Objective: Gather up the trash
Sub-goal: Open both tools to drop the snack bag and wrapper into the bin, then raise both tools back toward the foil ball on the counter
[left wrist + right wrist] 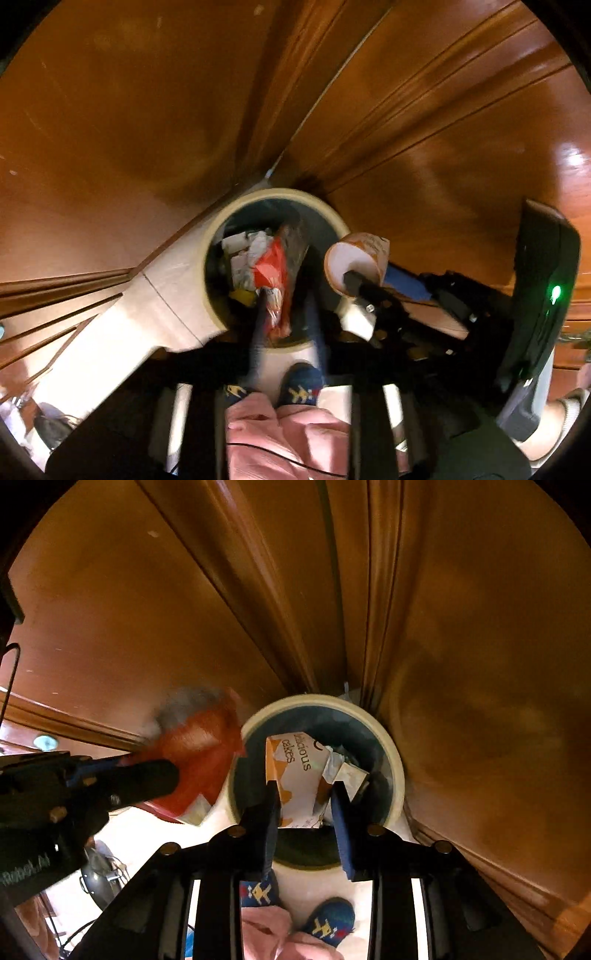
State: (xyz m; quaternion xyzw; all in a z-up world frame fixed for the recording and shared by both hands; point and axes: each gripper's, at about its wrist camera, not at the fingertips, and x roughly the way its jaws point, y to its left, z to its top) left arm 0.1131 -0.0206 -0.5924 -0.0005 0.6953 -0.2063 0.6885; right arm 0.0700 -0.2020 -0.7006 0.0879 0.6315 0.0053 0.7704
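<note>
A round bin (pixel 221 221) with a cream rim stands on the floor below both grippers, with crumpled paper and wrappers inside. My left gripper (pixel 288 288) hangs over its mouth, blurred. A red snack wrapper (pixel 271 271) lies between its fingers and against the left one, with the other finger apart from it. From the right wrist view, the left gripper (pixel 173 771) and red wrapper (pixel 199 749) sit just left of the bin's rim (pixel 391 760). My right gripper (pixel 304 790) is over the bin, shut on a white-and-orange cake carton (pixel 299 771). The left wrist view shows the carton (pixel 354 254) at the bin's right edge.
The bin sits in a corner between glossy brown wooden cabinet doors (pixel 129 110) and panels (pixel 480 664). Pale floor tiles (pixel 122 321) run to the left. A person's feet in blue patterned slippers (pixel 327 925) and pink trousers (pixel 288 439) stand right before the bin.
</note>
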